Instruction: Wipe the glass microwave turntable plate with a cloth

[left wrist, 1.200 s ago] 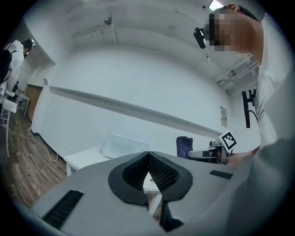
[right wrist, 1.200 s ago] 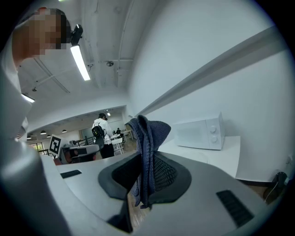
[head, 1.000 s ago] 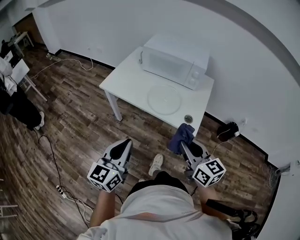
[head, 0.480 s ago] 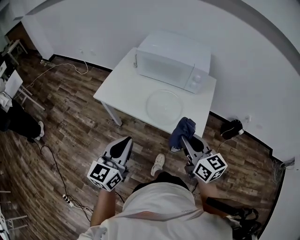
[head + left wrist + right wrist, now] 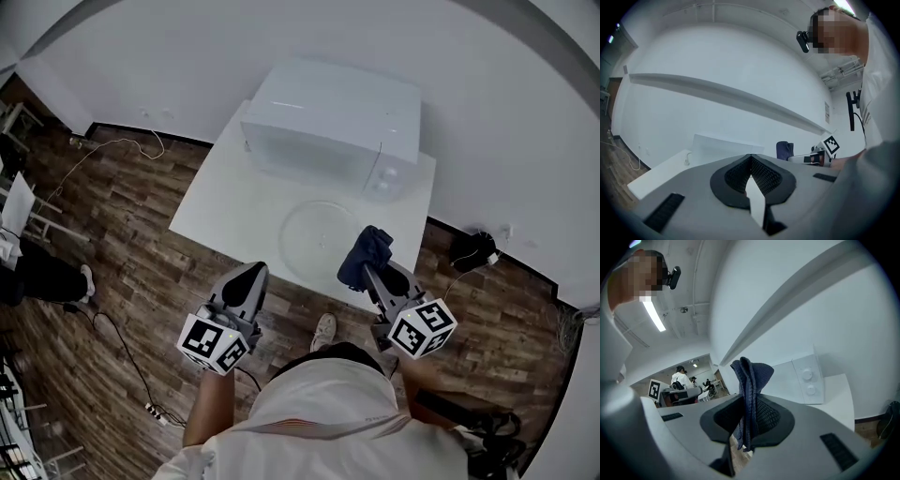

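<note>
A person's left gripper (image 5: 251, 275), jaws together on nothing, hangs at the near edge of a white table (image 5: 223, 202) as the right gripper (image 5: 371, 273) clamps a dark blue cloth (image 5: 367, 251) by the right rim of the glass plate (image 5: 309, 234), which lies flat before a white microwave (image 5: 328, 122).

We read no words or numbers; the cubes of the left gripper (image 5: 251, 272) and right gripper (image 5: 368, 269) bear only coded squares.

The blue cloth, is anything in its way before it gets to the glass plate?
Nothing visible is. The right gripper holds the cloth up by the right edge of the plate, which lies bare on the table.
</note>
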Demonstrator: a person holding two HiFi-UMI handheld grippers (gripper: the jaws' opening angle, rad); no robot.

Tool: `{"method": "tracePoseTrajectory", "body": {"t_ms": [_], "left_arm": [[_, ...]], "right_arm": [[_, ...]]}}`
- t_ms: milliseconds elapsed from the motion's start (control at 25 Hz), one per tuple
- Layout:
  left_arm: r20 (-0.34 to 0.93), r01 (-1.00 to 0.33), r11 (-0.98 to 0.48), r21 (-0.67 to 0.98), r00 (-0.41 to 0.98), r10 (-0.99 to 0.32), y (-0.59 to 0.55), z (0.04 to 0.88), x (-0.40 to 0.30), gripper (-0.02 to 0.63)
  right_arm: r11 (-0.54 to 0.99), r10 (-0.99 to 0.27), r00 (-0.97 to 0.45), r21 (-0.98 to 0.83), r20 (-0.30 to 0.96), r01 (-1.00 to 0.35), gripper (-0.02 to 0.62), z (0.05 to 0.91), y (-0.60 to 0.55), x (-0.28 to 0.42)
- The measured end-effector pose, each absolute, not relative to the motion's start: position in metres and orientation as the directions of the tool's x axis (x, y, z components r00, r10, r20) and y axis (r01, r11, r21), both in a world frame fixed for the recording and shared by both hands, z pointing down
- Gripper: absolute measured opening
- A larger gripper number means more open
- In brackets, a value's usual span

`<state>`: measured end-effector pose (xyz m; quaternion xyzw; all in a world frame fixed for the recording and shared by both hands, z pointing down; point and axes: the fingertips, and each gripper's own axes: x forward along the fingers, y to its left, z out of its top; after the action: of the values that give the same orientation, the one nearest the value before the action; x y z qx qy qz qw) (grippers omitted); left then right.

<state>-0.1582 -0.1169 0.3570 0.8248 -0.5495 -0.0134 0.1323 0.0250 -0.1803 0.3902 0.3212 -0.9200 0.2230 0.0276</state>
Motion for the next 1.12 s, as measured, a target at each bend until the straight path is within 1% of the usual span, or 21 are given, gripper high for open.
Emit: {"method": "tracePoseTrajectory", "body": {"t_ms": [200, 440, 680, 800, 920, 1120], "left_arm": [[0.145, -0.893, -0.400, 0.205, 0.432, -0.890, -0.169, 0.355, -0.153, 0.011], [0.177, -0.860, -0.444, 0.252, 0.492, -0.852, -0.206, 0.372, -0.156, 0.011], [0.163, -0.785, -0.546, 0.293, 0.603, -0.781, -0.251, 0.386, -0.175, 0.011], [0.167, -0.758, -0.587, 0.283, 0.642, -0.748, -0.274, 0.393, -0.192, 0.011], [0.173, -0.748, -0.595, 0.294, 0.654, -0.736, -0.289, 0.402, -0.212, 0.011], [0.211, -0.747, -0.562, 0.356, 0.650, -0.730, -0.287, 0.431, -0.240, 0.011]], "right_arm": [[0.664, -0.591, -0.778, -0.420, 0.212, -0.619, 0.061, 0.404, -0.223, 0.029], [0.594, -0.625, -0.733, -0.444, 0.270, -0.670, 0.061, 0.420, -0.250, 0.032], [0.509, -0.674, -0.663, -0.444, 0.326, -0.737, 0.061, 0.433, -0.268, 0.013], [0.468, -0.680, -0.643, -0.466, 0.353, -0.751, 0.061, 0.444, -0.272, -0.005], [0.446, -0.648, -0.660, -0.514, 0.380, -0.733, 0.061, 0.464, -0.277, -0.032], [0.425, -0.520, -0.729, -0.606, 0.445, -0.673, 0.061, 0.516, -0.290, -0.099]]}}
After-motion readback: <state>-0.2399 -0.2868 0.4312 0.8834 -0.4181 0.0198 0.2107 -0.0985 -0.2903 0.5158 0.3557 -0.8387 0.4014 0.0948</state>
